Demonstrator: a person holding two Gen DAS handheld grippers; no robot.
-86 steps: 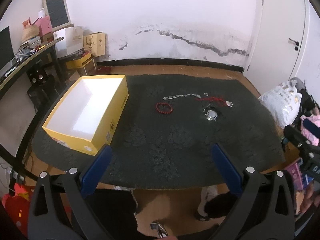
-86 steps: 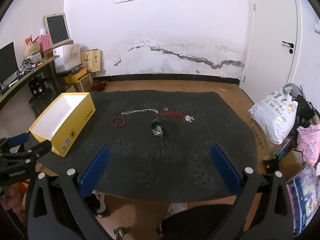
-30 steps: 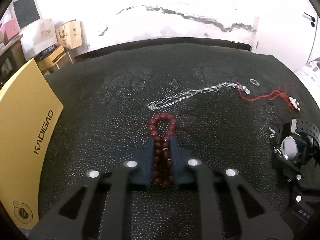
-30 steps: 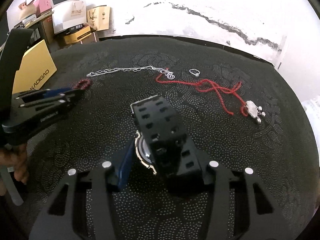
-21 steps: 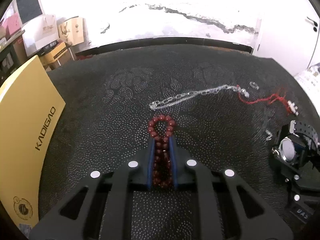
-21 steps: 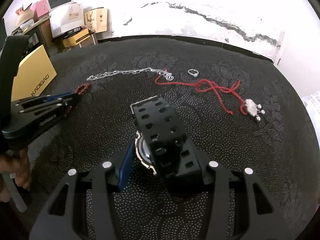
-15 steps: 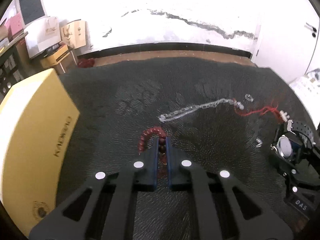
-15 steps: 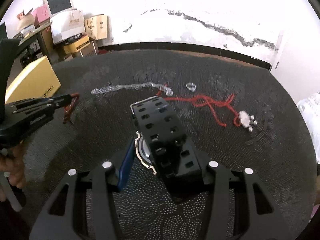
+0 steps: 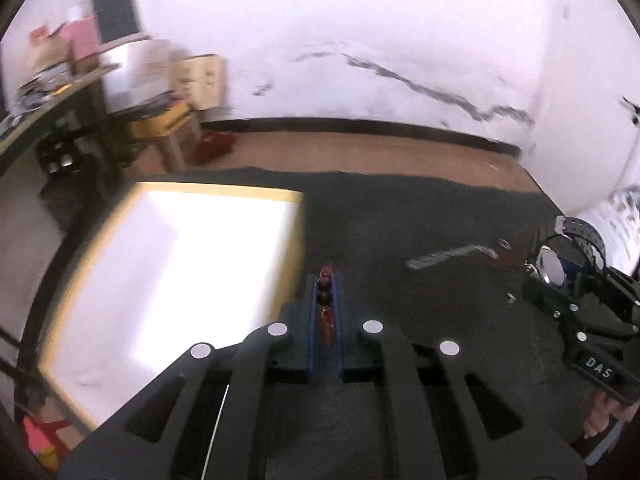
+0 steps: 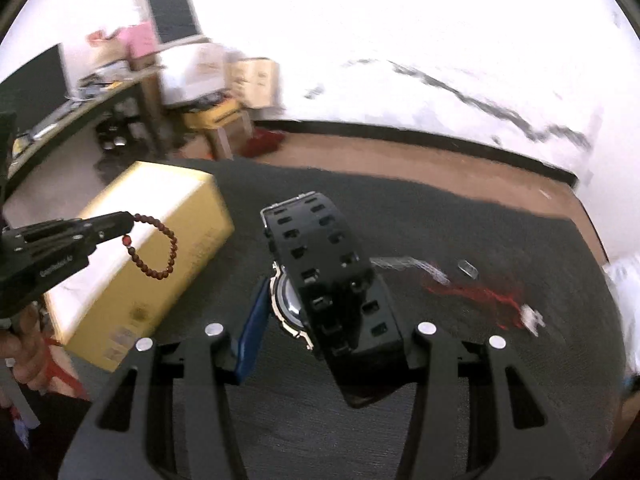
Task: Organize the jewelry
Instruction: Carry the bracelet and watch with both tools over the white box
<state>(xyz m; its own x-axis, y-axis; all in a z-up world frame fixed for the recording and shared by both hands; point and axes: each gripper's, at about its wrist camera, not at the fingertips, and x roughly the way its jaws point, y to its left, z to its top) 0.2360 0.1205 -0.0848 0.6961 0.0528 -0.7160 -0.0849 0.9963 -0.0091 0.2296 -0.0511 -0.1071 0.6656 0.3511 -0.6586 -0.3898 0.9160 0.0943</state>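
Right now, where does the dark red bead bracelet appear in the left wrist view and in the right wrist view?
Left wrist view: the dark red bead bracelet sits at centre, pinched between the blue-lined fingers, only a few beads showing.
Right wrist view: at left, its loop hangs from the left gripper.
Shared landmark: the open yellow cardboard box, beside the bracelet in both views.

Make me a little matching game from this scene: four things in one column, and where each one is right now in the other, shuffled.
Things:
1. red bead bracelet
2. black watch
3. silver chain
4. yellow box

Places:
A. lying loose on the dark cloth
B. clamped in the right hand-held gripper
C. standing open at the cloth's left end
D. dangling from the left hand-held gripper

Pairs: 1-D, 2-B, 3-A, 4-C
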